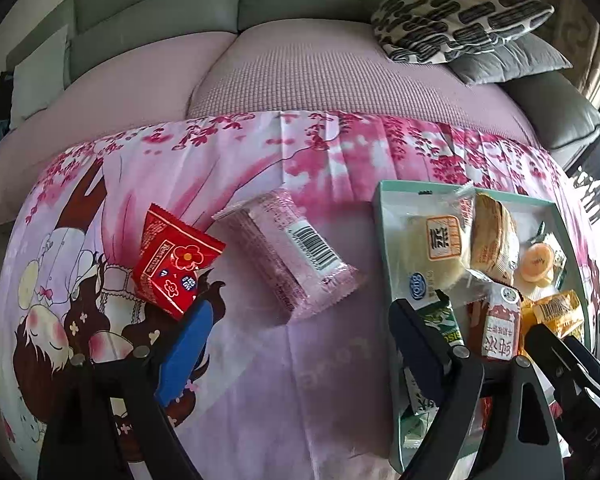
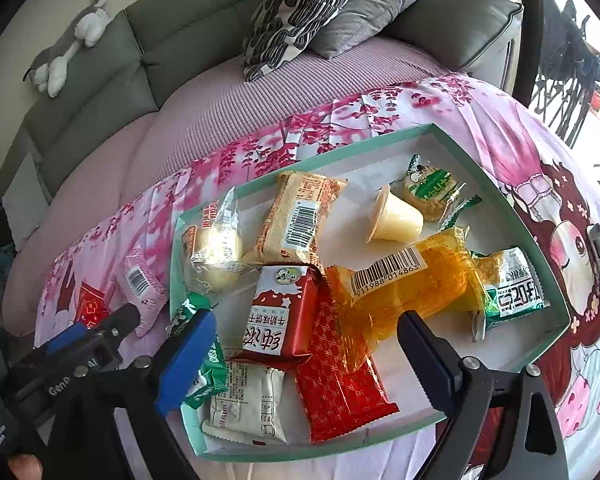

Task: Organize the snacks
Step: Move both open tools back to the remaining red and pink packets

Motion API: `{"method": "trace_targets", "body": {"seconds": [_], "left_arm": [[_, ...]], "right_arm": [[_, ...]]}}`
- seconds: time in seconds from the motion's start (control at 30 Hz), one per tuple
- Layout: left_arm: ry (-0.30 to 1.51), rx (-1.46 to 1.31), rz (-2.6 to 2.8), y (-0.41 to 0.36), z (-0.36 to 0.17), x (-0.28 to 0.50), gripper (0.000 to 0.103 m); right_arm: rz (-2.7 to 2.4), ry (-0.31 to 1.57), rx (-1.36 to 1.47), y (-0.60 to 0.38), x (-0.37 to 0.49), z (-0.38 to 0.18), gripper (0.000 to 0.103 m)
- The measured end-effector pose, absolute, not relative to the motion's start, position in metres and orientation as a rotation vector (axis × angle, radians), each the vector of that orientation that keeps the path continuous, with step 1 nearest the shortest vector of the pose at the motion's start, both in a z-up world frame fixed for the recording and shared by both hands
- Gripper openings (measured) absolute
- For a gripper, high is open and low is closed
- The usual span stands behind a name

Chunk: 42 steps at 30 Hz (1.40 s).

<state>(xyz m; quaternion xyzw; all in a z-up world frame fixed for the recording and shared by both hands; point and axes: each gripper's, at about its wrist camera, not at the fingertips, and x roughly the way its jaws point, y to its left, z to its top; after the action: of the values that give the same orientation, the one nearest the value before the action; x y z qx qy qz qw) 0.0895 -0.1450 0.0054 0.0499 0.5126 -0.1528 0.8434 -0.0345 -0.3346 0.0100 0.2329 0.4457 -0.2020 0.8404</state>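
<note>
Snacks, crinkly foil/plastic packs: most in shallow teal-rimmed tray (image 2: 500, 184) centre frame, pink pack (image 1: 296, 258) and red pack (image 1: 172, 264) (glossy) outside, left; left gripper (image 1: 300, 332) and right gripper (image 2: 306, 348) wide apart, empty.

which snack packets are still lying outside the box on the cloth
Two: the red packet with flower print and the pink packet with a barcode label. Every other snack lies inside the green-rimmed box.
</note>
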Motion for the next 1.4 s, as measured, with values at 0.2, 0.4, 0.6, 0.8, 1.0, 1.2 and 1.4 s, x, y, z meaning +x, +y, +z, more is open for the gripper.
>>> {"method": "trace_targets", "body": {"seconds": [0.2, 0.4, 0.6, 0.8, 1.0, 1.2, 1.4], "left_arm": [[1.076, 0.064, -0.33, -0.14, 0.003, 0.092, 0.093], [1.067, 0.048, -0.334, -0.139, 0.003, 0.093, 0.1], [1.073, 0.022, -0.349, -0.139, 0.003, 0.092, 0.1], [1.058, 0.018, -0.345, -0.135, 0.005, 0.09, 0.1], [1.04, 0.049, -0.341, -0.128, 0.007, 0.087, 0.1], [1.057, 0.064, -0.309, -0.115, 0.004, 0.086, 0.1], [1.041, 0.029, -0.241, -0.083, 0.01, 0.091, 0.1]], "right_arm": [[-0.442, 0.938, 0.483, -0.335, -0.034, 0.009, 0.103], [-0.452, 0.939, 0.485, -0.338, -0.035, 0.009, 0.103], [-0.448, 0.939, 0.483, -0.336, -0.035, 0.01, 0.103], [-0.452, 0.939, 0.485, -0.335, -0.035, 0.01, 0.103], [-0.446, 0.936, 0.469, -0.333, -0.035, 0.012, 0.103], [-0.419, 0.945, 0.439, -0.32, -0.029, 0.014, 0.103], [-0.358, 0.938, 0.408, -0.298, -0.021, 0.019, 0.103]]}}
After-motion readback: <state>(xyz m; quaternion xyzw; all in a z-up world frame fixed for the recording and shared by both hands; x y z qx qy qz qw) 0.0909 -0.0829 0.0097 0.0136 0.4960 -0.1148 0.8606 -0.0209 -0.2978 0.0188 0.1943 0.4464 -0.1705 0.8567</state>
